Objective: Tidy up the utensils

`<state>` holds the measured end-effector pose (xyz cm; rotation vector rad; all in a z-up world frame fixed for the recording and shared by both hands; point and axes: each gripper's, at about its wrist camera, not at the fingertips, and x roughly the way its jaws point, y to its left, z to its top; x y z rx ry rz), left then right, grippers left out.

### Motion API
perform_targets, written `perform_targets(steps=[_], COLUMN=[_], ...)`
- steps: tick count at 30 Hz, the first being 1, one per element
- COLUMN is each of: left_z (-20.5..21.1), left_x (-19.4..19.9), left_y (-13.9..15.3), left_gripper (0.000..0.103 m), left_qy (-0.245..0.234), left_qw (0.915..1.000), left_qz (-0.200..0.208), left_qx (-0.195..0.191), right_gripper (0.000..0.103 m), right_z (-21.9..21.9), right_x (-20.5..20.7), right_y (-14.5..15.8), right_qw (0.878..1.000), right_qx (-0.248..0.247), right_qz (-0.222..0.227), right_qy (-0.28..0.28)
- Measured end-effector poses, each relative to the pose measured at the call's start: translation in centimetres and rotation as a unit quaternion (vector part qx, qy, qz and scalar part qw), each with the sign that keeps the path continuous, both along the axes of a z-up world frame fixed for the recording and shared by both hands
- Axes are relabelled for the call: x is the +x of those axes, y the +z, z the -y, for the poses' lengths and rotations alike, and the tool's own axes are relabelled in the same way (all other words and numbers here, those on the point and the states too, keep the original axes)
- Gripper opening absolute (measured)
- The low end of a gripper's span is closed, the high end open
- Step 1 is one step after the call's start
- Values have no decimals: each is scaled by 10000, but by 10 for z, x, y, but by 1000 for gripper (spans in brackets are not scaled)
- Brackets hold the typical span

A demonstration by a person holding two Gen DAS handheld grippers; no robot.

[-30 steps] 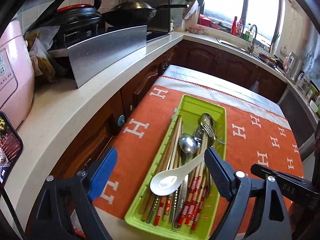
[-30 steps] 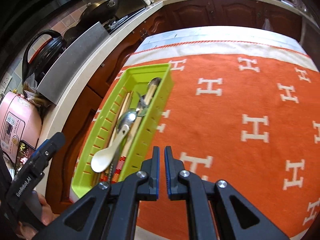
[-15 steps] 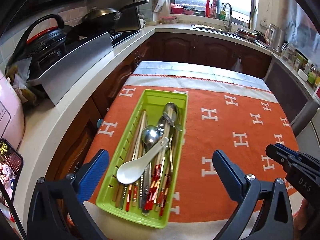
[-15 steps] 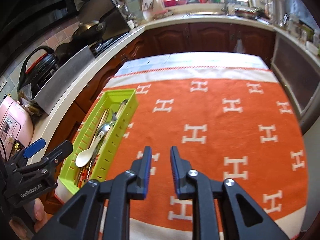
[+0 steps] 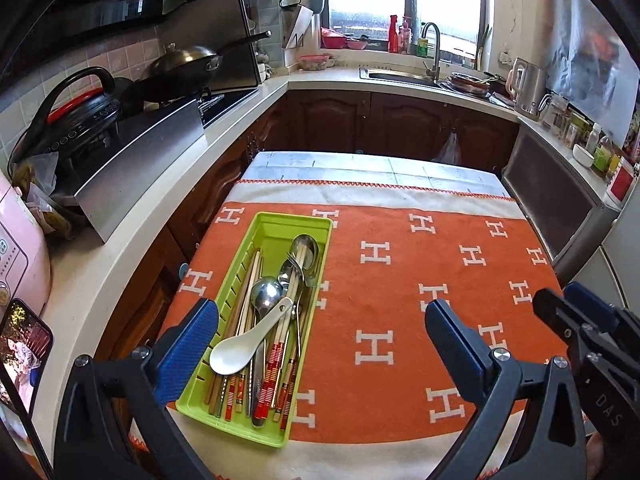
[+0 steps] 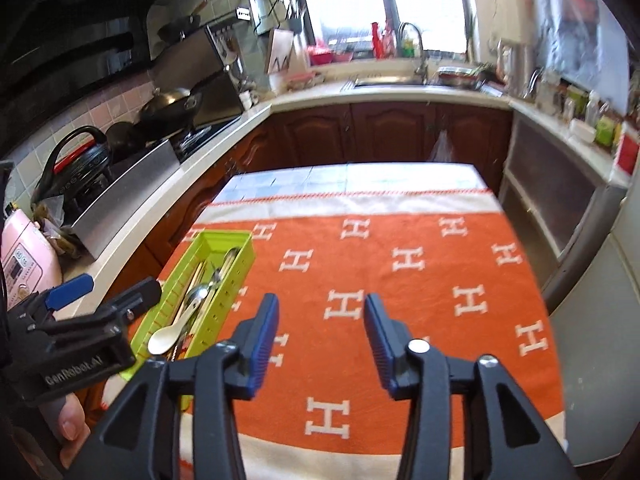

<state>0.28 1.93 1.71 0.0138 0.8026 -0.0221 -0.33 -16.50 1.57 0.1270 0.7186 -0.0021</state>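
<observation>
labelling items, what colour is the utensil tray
Lime green tray, clearest in the left wrist view.

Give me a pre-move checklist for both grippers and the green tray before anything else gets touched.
1. Left gripper empty: ok, jaws wide apart with nothing between them.
2. Right gripper empty: ok, jaws opening, only the orange cloth shows between them.
3. Utensils inside the green tray: ok, the white spoon, metal spoons and chopsticks all lie within its walls.
4. Loose utensils on the cloth: ok, none in either view.
5. Tray fully on the table: ok, its near end sits close to the table edge but on the cloth.
6. Utensils sorted by kind: not ok, the white spoon lies across the mixed pile.
</observation>
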Motion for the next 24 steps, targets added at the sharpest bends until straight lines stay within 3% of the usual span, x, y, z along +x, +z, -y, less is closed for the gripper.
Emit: perform_targets(steps=[6, 24], left_z=[4, 10], left_x=[-4, -9], left_y=[-2, -3], left_gripper=[102, 102], left_qy=[84, 2], left_qw=[9999, 10000], left_qz=[40, -6], left_qx=[119, 40], right_gripper=[52, 52], right_z=[1, 4], right_x=[-8, -12], right_y=[6, -2], right_qw=[9998, 9999], right_qx=[-115, -21], right_qz=[148, -31], right_qy=[-84, -108])
